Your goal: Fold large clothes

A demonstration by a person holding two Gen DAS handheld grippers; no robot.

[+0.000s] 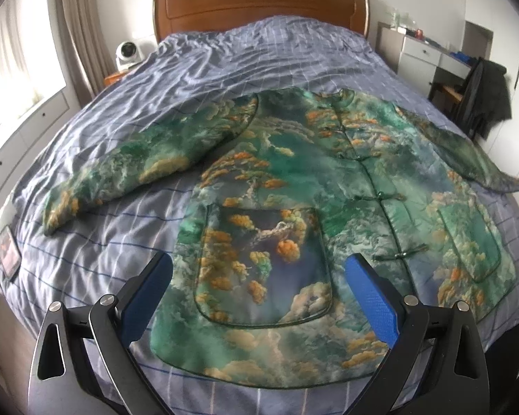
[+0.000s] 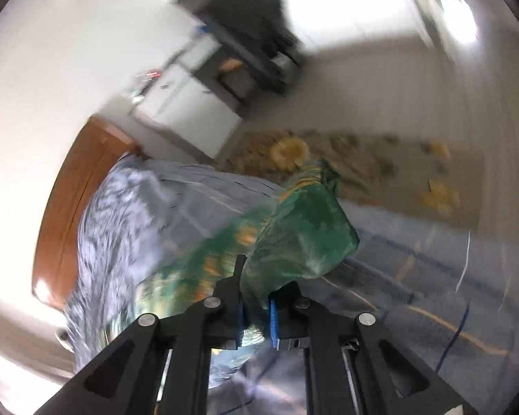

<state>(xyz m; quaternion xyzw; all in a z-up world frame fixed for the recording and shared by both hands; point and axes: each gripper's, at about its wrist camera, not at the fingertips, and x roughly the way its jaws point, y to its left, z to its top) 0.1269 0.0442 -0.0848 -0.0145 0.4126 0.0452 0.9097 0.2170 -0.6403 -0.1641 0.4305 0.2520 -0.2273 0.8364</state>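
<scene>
A green jacket (image 1: 294, 180) printed with orange and white clouds lies face up on the bed, buttons closed, two patch pockets showing. Its left sleeve (image 1: 121, 166) lies spread out to the left. My left gripper (image 1: 259, 276) is open and empty, hovering above the jacket's lower hem near the left pocket. My right gripper (image 2: 256, 297) is shut on the end of the right sleeve (image 2: 301, 235) and holds it lifted off the bed. In the left wrist view that sleeve (image 1: 474, 159) stretches to the far right edge. The right wrist view is motion-blurred.
The bed has a blue checked cover (image 1: 225, 62) and a wooden headboard (image 1: 259, 3). A white fan (image 1: 129, 52) stands at the left of the headboard. A white desk (image 1: 429, 55) and a chair with dark clothes (image 1: 484, 97) stand at the right. A patterned rug (image 2: 380, 169) lies beside the bed.
</scene>
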